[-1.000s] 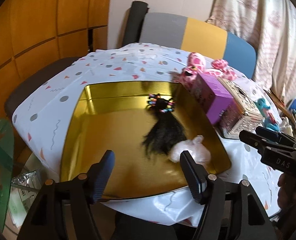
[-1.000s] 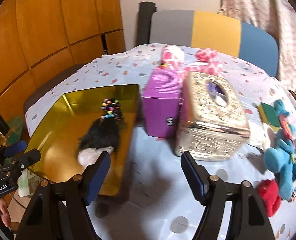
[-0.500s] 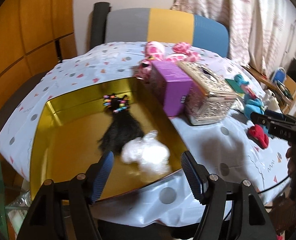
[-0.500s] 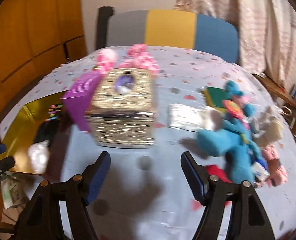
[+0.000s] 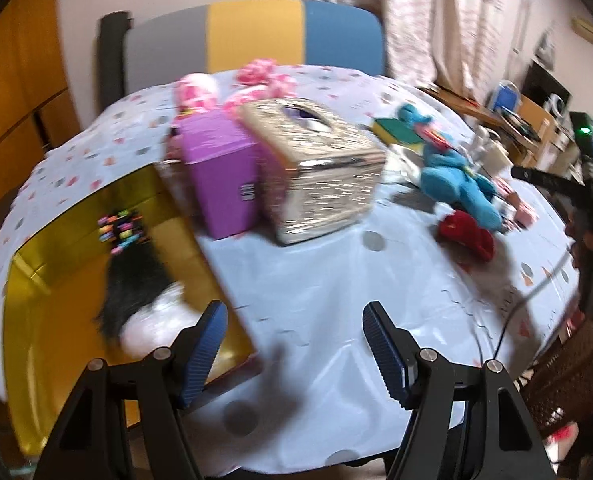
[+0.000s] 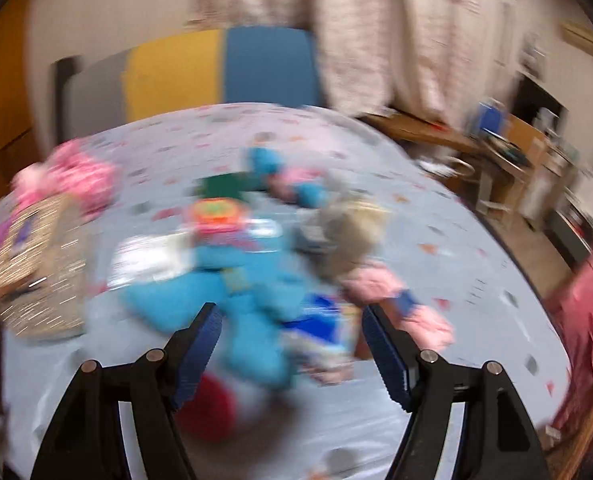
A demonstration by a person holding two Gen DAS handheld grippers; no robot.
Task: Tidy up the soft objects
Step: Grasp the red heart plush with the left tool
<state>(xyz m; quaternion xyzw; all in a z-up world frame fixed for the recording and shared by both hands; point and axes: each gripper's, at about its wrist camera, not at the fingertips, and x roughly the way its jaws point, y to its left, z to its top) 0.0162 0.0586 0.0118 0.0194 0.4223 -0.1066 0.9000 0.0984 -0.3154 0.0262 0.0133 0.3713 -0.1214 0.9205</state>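
A gold tray (image 5: 36, 340) lies at the table's left with a black hair tuft with coloured beads (image 5: 136, 276) and a white fluffy wad (image 5: 156, 324) in it. My left gripper (image 5: 294, 354) hangs open over the bare cloth right of the tray, holding nothing. A blue plush toy (image 5: 456, 184) and a red soft piece (image 5: 466, 234) lie at the right. In the blurred right wrist view my right gripper (image 6: 290, 354) is open just above the blue plush toy (image 6: 232, 300), with pink soft pieces (image 6: 396, 300) and a beige plush (image 6: 352, 236) beside it.
A purple box (image 5: 220, 176) and a glittery gold tissue box (image 5: 320, 172) stand mid-table, a pink spotted plush (image 5: 200, 92) behind them. A green card (image 5: 394, 130) lies near the blue toy. A striped chair back (image 5: 256, 36) is beyond; a person's hand (image 5: 592, 216) shows at right.
Both views have swung to the right. The left one went from over the tray to the cloth beside it. The right one went from the boxes to over the blue plush pile.
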